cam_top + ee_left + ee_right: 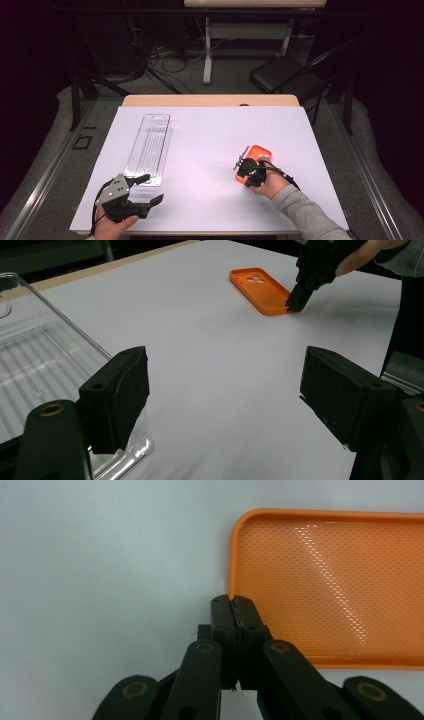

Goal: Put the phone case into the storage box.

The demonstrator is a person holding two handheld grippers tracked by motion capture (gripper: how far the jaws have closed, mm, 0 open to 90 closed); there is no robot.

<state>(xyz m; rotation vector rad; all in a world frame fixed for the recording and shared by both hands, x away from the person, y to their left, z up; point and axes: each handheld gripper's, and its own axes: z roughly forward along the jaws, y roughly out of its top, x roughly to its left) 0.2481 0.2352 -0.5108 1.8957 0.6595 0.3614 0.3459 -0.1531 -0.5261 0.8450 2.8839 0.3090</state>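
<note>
Orange phone case [257,156], right of centre on the worktop [210,150], lying hollow side up. Right gripper [233,602] pinches its thin rim, jaws nearly together; left gripper [225,390] stands open, empty. The case looks light, flexible and slick; best gripped on the rim.

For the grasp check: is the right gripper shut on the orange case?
Yes, shut: the right gripper pinches the rim of the orange case.

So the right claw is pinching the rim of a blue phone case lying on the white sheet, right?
Nearly: the phone case is orange, not blue. The right gripper view shows the right claw shut on its rim, and it lies on the white sheet.
</note>
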